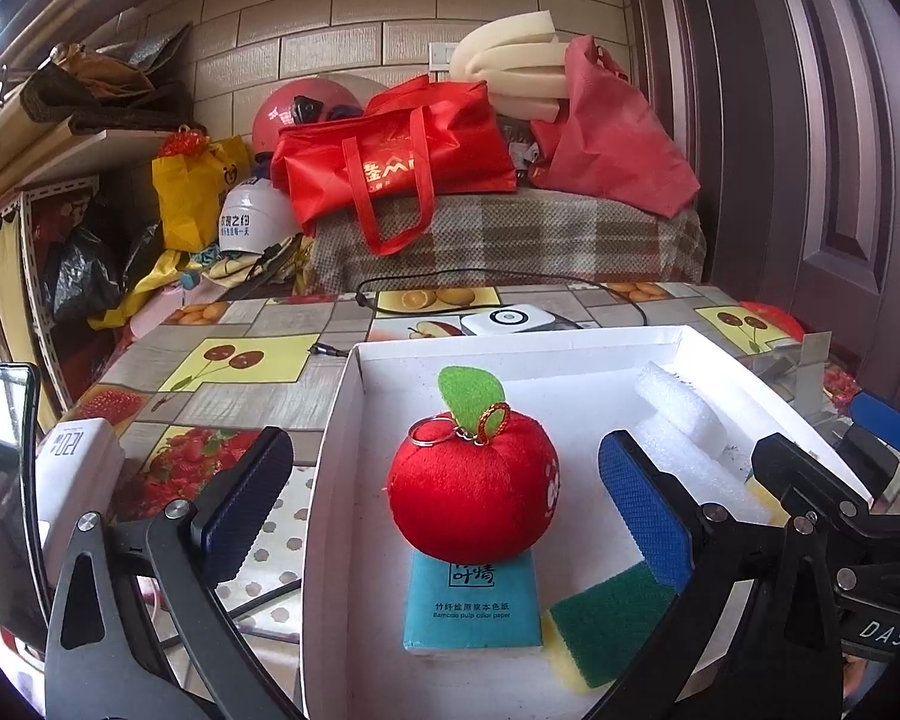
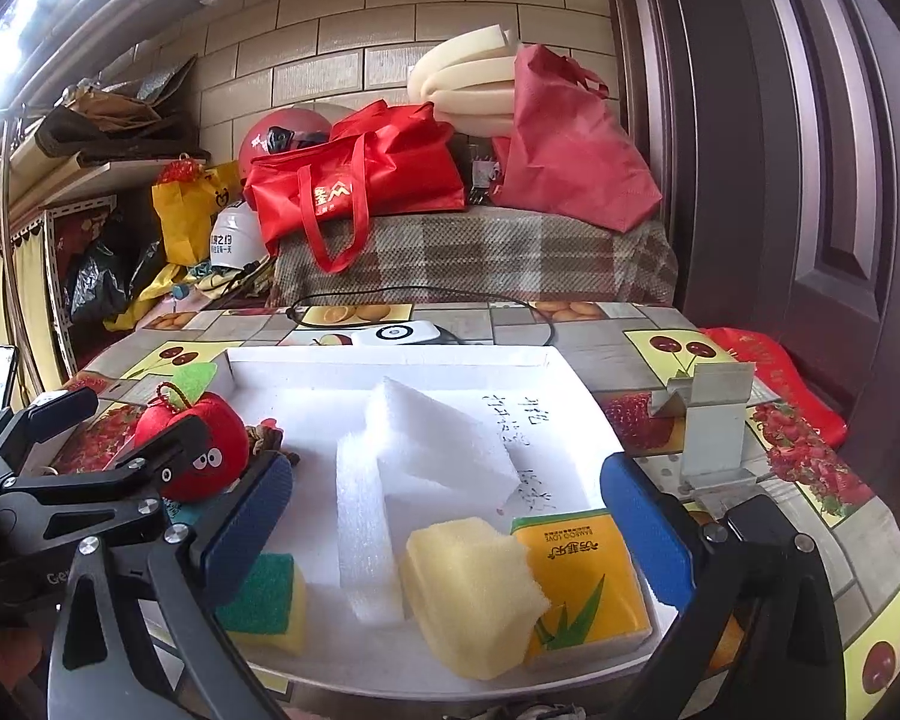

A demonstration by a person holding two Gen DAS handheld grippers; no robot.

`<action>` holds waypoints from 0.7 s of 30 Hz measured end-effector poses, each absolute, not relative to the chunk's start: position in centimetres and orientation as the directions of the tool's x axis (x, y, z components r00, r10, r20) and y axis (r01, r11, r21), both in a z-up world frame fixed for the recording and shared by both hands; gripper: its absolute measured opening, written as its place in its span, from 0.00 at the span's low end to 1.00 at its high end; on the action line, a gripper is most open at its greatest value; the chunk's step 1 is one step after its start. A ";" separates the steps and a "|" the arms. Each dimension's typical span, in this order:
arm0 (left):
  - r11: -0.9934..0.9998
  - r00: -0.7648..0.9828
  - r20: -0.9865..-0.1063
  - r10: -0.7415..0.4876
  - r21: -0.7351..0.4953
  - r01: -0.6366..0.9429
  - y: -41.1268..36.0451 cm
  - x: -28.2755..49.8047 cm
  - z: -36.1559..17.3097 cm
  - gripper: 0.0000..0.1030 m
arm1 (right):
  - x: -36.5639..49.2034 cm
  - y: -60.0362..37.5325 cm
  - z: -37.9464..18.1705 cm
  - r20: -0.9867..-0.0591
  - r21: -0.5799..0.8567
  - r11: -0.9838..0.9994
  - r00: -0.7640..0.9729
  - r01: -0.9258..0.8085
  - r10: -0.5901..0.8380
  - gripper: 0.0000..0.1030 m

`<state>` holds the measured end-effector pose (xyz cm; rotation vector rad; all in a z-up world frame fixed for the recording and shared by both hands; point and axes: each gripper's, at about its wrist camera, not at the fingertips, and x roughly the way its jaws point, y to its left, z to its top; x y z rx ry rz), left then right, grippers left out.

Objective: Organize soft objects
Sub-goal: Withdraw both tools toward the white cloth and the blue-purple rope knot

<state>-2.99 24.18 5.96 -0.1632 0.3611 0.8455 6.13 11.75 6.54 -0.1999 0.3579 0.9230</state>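
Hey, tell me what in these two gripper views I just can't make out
- Blue tissue pack, left wrist view: its far end is hidden under the plush apple.
- Handwriting on the white tray, right wrist view: too small to read, partly behind the foam blocks.
- Yellow tissue pack, right wrist view: left part covered by the yellow sponge.

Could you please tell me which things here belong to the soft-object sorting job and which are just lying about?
Job: plush apple, blue tissue pack, green sponge, white foam, yellow sponge, yellow tissue pack, white tray.

Lying about: power bank, cable, metal bracket.
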 end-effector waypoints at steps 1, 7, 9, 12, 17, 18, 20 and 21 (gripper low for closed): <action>0.654 0.608 -0.366 0.705 0.005 -0.756 24.0 -3.2 6.0 1.00 | 6.1 11.4 6.6 -0.376 -0.014 0.598 0.559 -0.801 0.739 1.00; 0.659 0.612 -0.376 0.696 -0.004 -0.752 23.4 -4.0 6.1 1.00 | 6.6 9.2 6.7 -0.374 0.021 0.623 0.572 -0.782 0.730 1.00; 0.672 0.623 -0.387 0.679 -0.012 -0.740 23.1 -4.5 6.0 1.00 | 6.9 8.2 6.6 -0.384 0.037 0.631 0.572 -0.775 0.725 1.00; 0.700 0.651 -0.388 0.653 -0.020 -0.714 21.8 -5.6 5.9 1.00 | 7.4 6.2 6.5 -0.403 0.059 0.651 0.578 -0.757 0.709 1.00; 0.765 0.712 -0.370 0.597 -0.002 -0.644 18.8 -7.6 6.1 1.00 | 9.1 2.2 6.2 -0.440 0.101 0.693 0.593 -0.714 0.675 1.00; 0.783 0.725 -0.377 0.576 0.000 -0.622 18.2 -7.9 6.0 1.00 | 9.4 1.5 6.1 -0.452 0.112 0.699 0.590 -0.706 0.669 1.00; 0.819 0.754 -0.389 0.530 0.003 -0.574 17.0 -8.4 6.0 1.00 | 10.1 0.2 5.9 -0.480 0.131 0.709 0.581 -0.693 0.657 1.00; 0.835 0.768 -0.393 0.506 0.002 -0.550 16.3 -8.7 5.9 1.00 | 10.4 -0.3 5.7 -0.495 0.142 0.709 0.571 -0.691 0.655 1.00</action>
